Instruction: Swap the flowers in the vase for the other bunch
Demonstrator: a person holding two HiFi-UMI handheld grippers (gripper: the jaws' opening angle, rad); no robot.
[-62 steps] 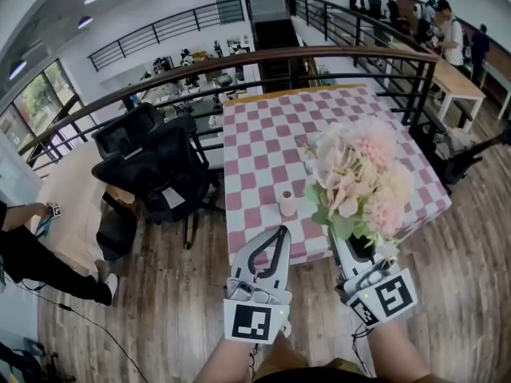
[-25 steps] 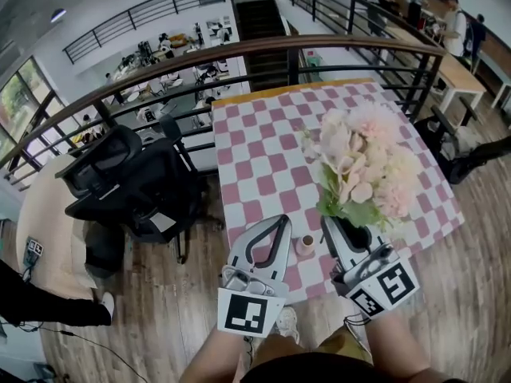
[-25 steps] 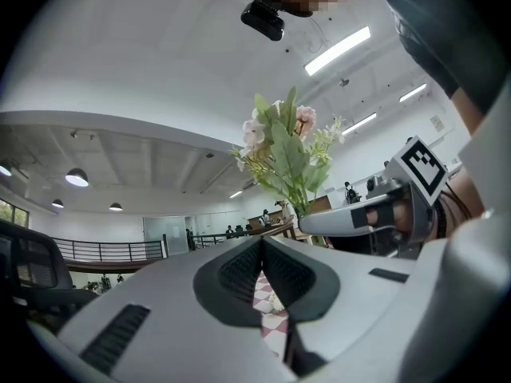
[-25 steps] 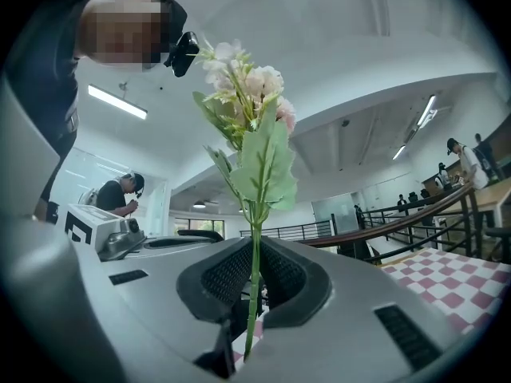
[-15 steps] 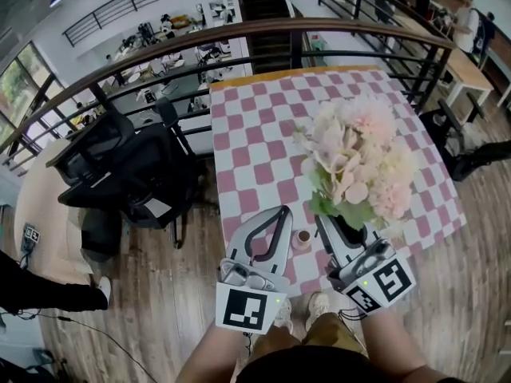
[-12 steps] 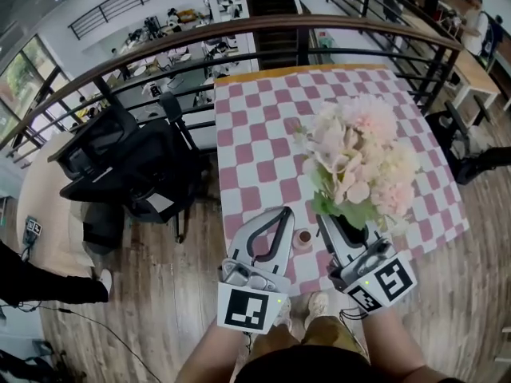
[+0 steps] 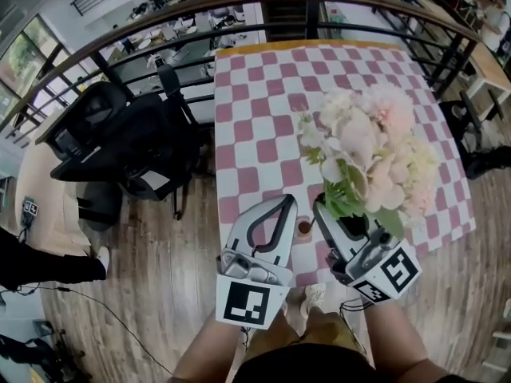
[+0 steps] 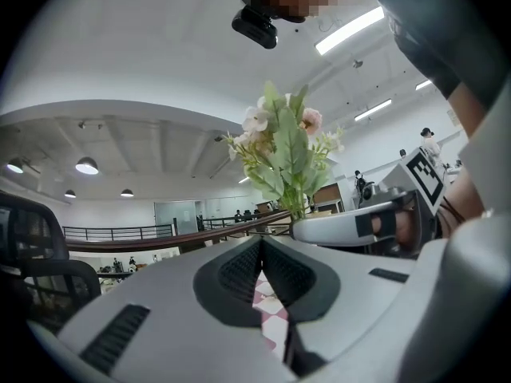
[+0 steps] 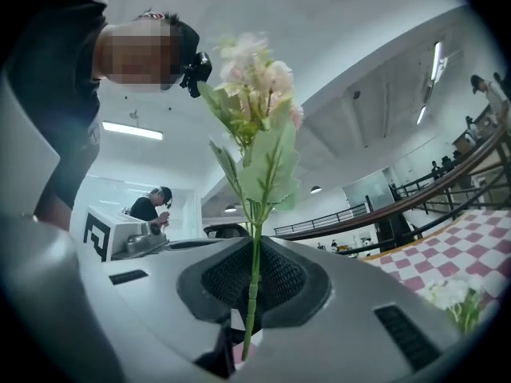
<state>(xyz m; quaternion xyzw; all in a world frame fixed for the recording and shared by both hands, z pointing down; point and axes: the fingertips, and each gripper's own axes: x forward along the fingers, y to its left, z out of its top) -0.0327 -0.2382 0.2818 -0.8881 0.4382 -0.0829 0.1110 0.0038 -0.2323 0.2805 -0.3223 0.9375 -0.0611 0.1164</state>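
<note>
Flowers [image 7: 371, 154] held upright above table's [image 7: 255, 118] near edge.

Lowered left gripper [image 7: 284, 202] and right gripper [image 7: 318, 206] with bunch [image 7: 375, 154] to counter's [image 7: 255, 134] near edge, now flanking vase [image 7: 304, 228].

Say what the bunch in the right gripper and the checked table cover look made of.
The bunch: probably artificial, fabric petals and leaves, plastic stem; leaves look flat, matte, evenly coloured. The table cover: pink-and-white check, matte, lying flat; cloth or vinyl, cannot tell which.
</note>
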